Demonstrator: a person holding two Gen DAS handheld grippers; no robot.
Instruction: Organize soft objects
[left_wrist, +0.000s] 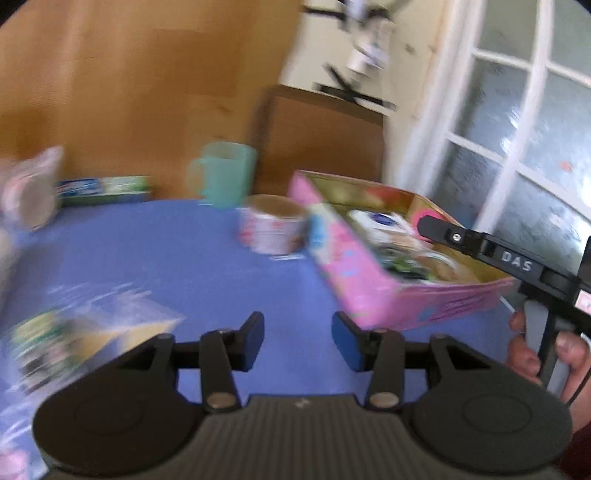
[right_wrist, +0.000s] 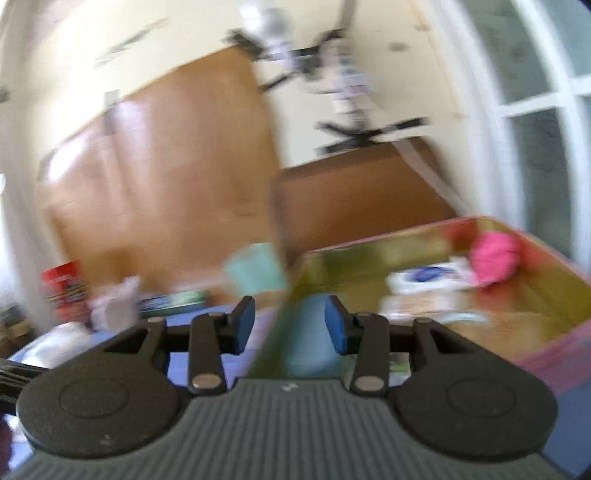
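A pink cardboard box stands open on the blue tablecloth, at the right in the left wrist view. Inside lie a white packet with a blue logo and a pink soft thing, among other blurred items. My left gripper is open above bare cloth, just left of the box, with nothing between its fingers. A clear plastic packet lies to its lower left. My right gripper is open over the box's near corner. The thin box wall shows between its fingers, with neither pad visibly on it.
Behind the cloth stand a teal mug, a patterned round tub, a toothpaste carton and a crumpled clear bag. A red can stands at the far left. A hand holds the right gripper's handle. Both views are blurred.
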